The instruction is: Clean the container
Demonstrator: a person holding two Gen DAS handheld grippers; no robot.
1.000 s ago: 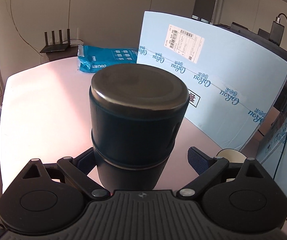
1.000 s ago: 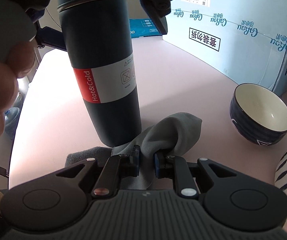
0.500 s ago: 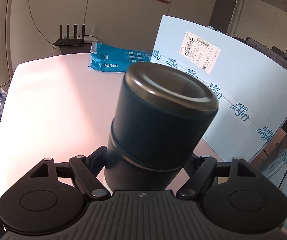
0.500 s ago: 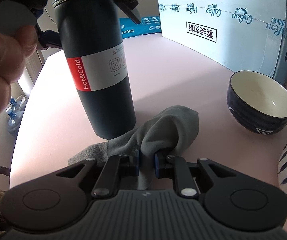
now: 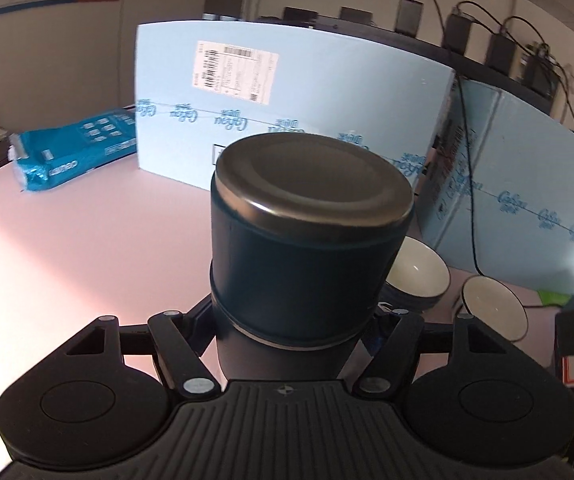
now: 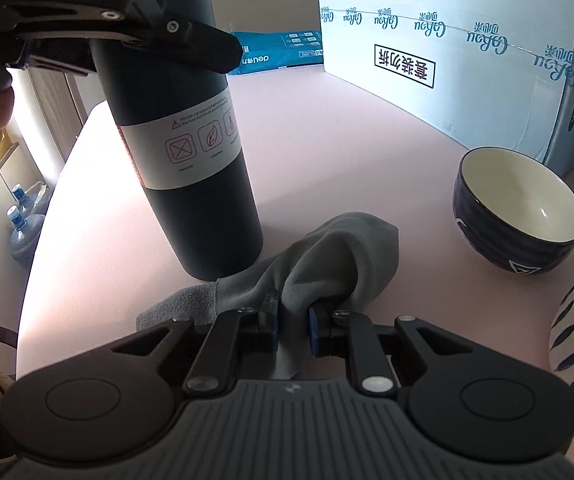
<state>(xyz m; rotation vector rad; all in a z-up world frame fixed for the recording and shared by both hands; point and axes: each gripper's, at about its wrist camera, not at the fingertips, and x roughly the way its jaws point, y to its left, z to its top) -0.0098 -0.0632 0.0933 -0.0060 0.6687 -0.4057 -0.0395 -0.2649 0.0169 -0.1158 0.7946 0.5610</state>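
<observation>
— Why's the left gripper (image 6: 191,36) just closed round the flask (image 6: 203,168), tilted at ten o'clock from the cloth (image 6: 327,264)?
— Steadying it; the right gripper (image 6: 293,320) pinches that cloth, ready to wipe.

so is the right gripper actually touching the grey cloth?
Touching. The right wrist view shows the right gripper with both blue pads pinched on a fold of the grey cloth, no gap either side.

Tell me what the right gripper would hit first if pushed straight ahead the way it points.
Already shut on the grey cloth, the right gripper would push that bunched cloth forward across the pink table; nothing else looks close ahead, though depth is uncertain.
</observation>
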